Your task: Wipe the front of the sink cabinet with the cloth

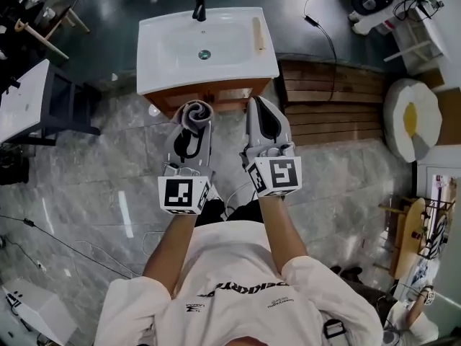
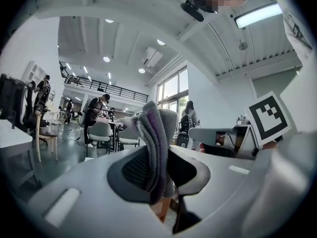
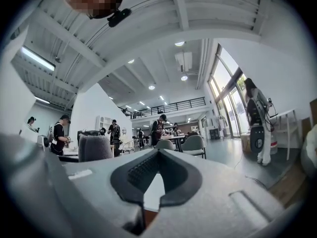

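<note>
One cloth (image 1: 197, 112) in left claw (image 2: 159, 168), sink cabinet (image 1: 216, 92), grey floor (image 1: 108, 171)

Grey cloth (image 1: 196, 112), white sink (image 1: 155, 65), brown cabinet (image 1: 216, 92).

- Sink (image 1: 166, 31): on top of the sink cabinet (image 1: 223, 92). The faucet (image 1: 200, 7) stands at the sink's rear edge, the drain (image 1: 204, 54) lies mid-bowl, and a narrow bar (image 1: 256, 33) lies along its right rim.
- Left gripper (image 1: 194, 121) and right gripper (image 1: 265, 110): side by side before the cabinet's front, just below the sink's front edge.
- Cloth (image 1: 196, 112): between the left gripper's jaws, at their tips.
- Slatted platform (image 1: 331, 99): on the floor, just right of the cabinet.
- Chair (image 1: 68, 107): left of the cabinet, with a table (image 1: 21, 99) at its left.
</note>
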{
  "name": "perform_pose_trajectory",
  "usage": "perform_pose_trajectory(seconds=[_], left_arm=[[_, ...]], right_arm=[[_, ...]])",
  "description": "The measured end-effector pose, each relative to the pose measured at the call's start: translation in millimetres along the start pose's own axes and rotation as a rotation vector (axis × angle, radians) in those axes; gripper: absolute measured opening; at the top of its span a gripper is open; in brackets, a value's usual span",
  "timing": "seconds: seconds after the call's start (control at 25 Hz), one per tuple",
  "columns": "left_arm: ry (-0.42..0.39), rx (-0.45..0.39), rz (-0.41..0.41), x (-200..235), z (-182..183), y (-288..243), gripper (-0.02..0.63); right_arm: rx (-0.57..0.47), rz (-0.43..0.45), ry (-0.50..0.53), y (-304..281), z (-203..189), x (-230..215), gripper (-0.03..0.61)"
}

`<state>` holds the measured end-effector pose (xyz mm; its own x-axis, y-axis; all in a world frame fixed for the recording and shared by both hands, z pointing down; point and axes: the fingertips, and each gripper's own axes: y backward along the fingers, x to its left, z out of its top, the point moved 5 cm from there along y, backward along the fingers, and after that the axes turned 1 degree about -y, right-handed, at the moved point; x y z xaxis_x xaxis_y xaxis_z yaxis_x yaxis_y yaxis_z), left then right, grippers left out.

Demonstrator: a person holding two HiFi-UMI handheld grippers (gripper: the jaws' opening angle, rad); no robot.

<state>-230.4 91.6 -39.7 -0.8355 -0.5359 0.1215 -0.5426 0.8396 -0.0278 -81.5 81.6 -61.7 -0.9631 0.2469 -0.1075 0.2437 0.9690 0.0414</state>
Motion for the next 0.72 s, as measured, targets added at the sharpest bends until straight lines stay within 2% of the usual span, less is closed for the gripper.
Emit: perform_pose_trajectory(seconds=[0.16, 0.32, 0.72], left_arm=[[0.001, 0.008, 0.018, 16, -15, -21, 0.083], [0.021, 0.024, 0.050, 15, -36, -40, 0.083], [-0.012, 0.096, 0.203, -1, -112, -87, 0.080]], right_arm=[[0.012, 0.009, 0.017, -21, -16, -9, -0.002], [0.037, 0.014, -0.014, -35, -36, -32, -0.003], [0.102, 0.093, -0.013, -59, -107, -86, -0.003]])
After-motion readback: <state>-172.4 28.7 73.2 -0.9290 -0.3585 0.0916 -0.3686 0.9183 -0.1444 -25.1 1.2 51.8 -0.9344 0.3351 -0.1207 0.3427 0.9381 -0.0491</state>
